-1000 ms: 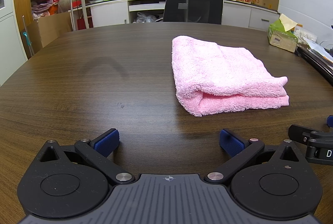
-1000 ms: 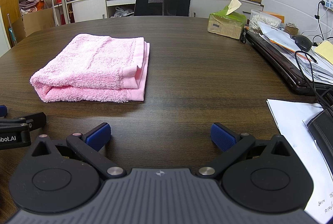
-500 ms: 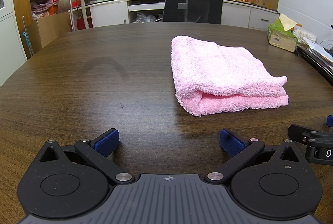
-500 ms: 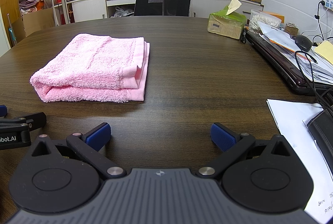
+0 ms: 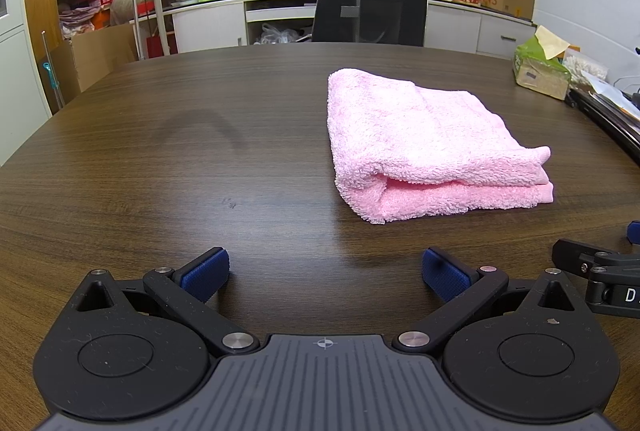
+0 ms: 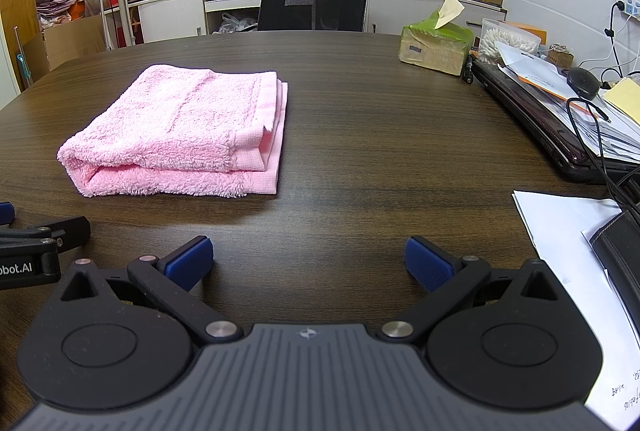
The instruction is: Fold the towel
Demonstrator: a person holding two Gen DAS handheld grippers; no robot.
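Pink towel (image 5: 424,143) (image 6: 180,135) lies on the dark wood bench (image 5: 200,151), toward the middle, well apart from the near edge, already folded into a thick stack of about 4 layers. Left tongs (image 5: 325,269) and right tongs (image 6: 308,261) both stand wide and empty, low near the near edge, side by side, neither touching the cloth. Terry pile looks plush: likely light, soft, limp, with no stiffness, so it should sag and drape if lifted by 1 point. Not fragile, not slippery; the fuzzy surface should grip well against the blue pads (image 6: 188,263). Loose hemmed edges face the right edge of the bench, rounded fold faces left. Best hold, by my reckoning: pinch all layers together at the 2 near corners, 1 per tong, to keep the stack from splaying.
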